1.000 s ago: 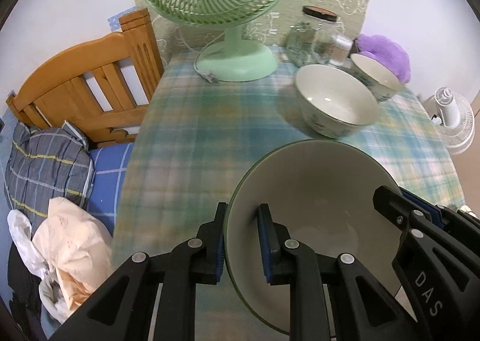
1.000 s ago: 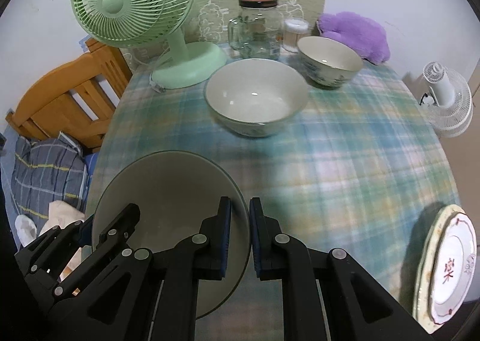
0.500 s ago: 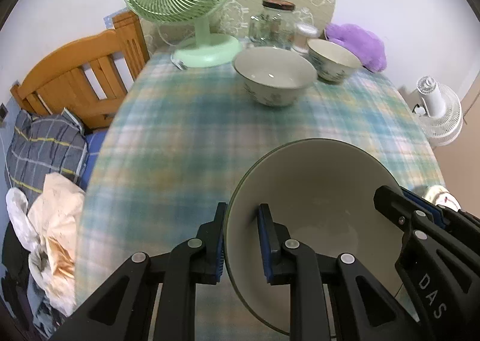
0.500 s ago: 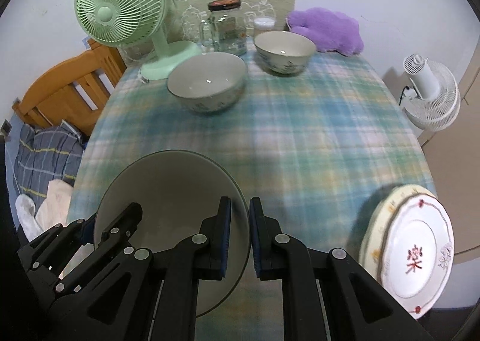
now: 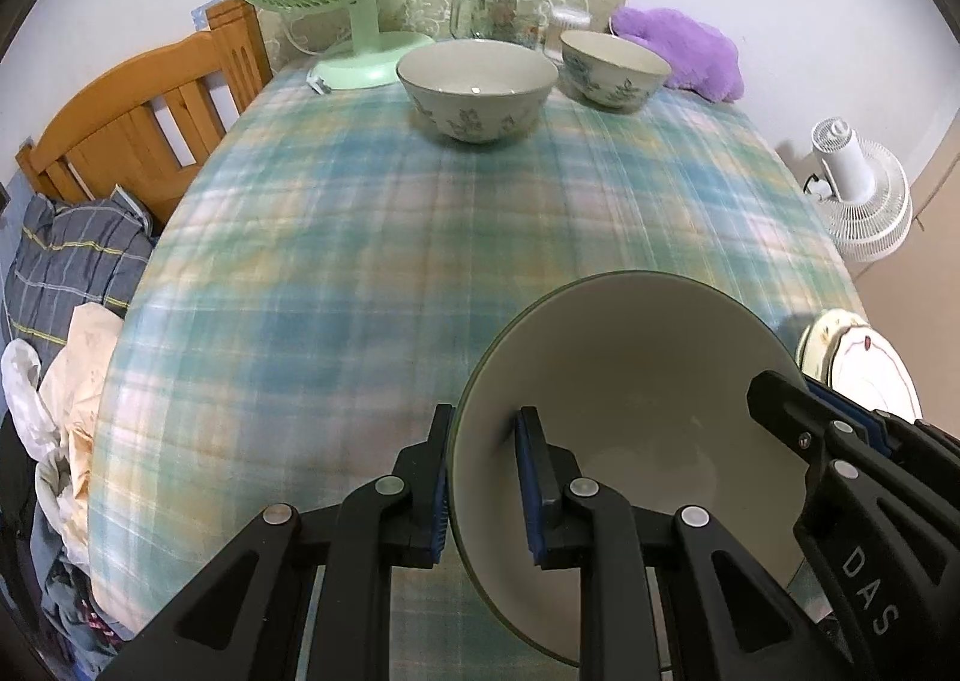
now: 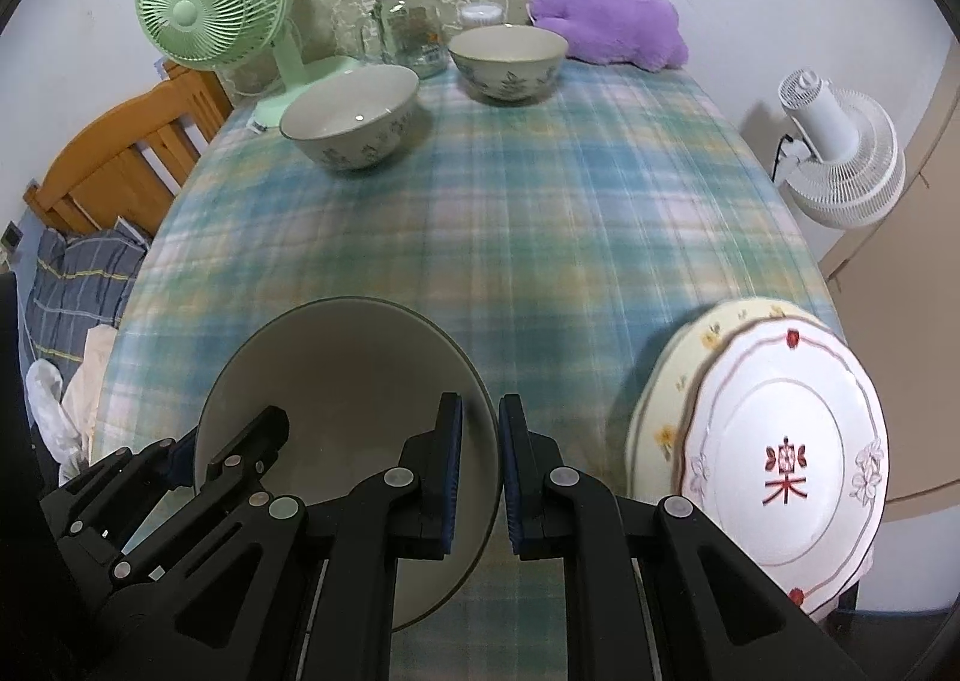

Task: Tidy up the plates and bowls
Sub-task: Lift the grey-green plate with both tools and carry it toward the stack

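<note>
Above the near edge of a plaid-covered table (image 6: 540, 213), two grippers carry one big bowl (image 5: 630, 411) w/ both rims pinched: left gripper (image 5: 483, 477) clamped on its 9 o'clock rim, right gripper (image 6: 480, 471) clamped on the 3 o'clock rim. Bowl hangs tilted, clear of the cloth. Two more bowls, large (image 6: 351, 120) and small (image 6: 509, 60), wait at 12 o'clock nr the fan (image 6: 210, 15); stacked plates (image 6: 780, 441) sit at 4 o'clock, overhanging the table edge. Risks, as judged: thin rim grips could slip if the hands drift apart or twist unevenly; a swing toward 4 o'clock could clip the plates and knock them off.
</note>
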Demonstrator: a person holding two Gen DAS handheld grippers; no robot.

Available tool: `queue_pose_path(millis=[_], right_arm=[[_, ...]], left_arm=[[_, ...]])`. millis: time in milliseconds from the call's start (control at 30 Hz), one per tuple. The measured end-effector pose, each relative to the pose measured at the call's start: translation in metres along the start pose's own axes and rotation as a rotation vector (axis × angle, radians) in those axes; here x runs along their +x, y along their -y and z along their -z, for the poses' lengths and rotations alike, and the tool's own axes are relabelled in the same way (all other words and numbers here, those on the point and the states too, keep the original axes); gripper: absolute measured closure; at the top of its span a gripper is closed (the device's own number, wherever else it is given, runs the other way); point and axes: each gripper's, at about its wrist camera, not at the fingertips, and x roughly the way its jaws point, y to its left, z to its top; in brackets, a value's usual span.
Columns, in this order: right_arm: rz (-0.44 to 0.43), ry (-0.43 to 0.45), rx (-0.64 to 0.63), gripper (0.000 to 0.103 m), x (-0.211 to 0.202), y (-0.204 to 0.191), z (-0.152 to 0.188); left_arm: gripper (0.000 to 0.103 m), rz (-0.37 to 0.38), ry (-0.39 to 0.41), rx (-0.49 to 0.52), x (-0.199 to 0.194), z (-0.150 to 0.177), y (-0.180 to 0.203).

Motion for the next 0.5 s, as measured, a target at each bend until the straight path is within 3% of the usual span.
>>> queue_pose_path(millis=[300, 500], right_arm=[[0.001, -0.042, 0.004, 0.087, 0.01, 0.015, 0.017], [0.01, -0.037, -0.007, 0.087, 0.016, 0.019, 0.023]], left_arm=[[0.086, -0.012, -0.03, 0.016, 0.01, 0.018, 0.014], [0.086, -0.045, 0.001, 0.052, 0.008, 0.021, 0.021]])
